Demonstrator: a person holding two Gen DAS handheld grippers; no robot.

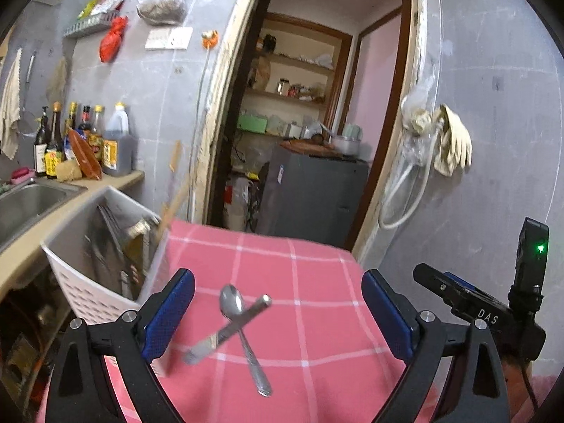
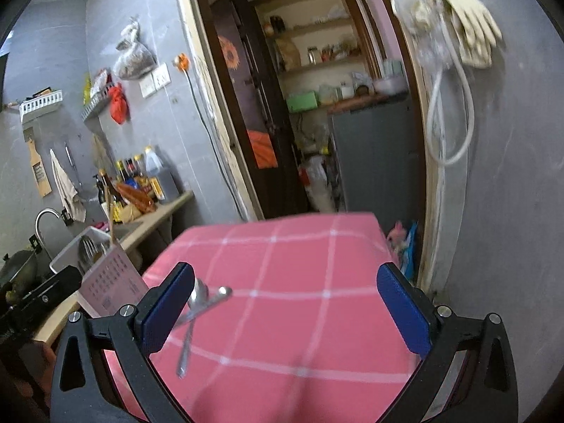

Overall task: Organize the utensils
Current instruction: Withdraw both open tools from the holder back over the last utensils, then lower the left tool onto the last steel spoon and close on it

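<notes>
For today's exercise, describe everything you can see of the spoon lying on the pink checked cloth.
The spoon looks like plain shiny metal, with an oval bowl at the far end and a slim handle running toward the camera, widening slightly at its tip. It lies flat on the pink cloth with white grid lines, bowl facing up. A second metal utensil, blurred, crosses its neck, forming an X. In the left wrist view it sits between the open jaws of the left gripper, which do not touch it.

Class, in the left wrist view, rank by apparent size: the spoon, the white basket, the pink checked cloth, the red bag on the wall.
Pink checked cloth
White basket
Spoon and red bag: too alike to rank; the spoon lies much nearer the camera.
</notes>
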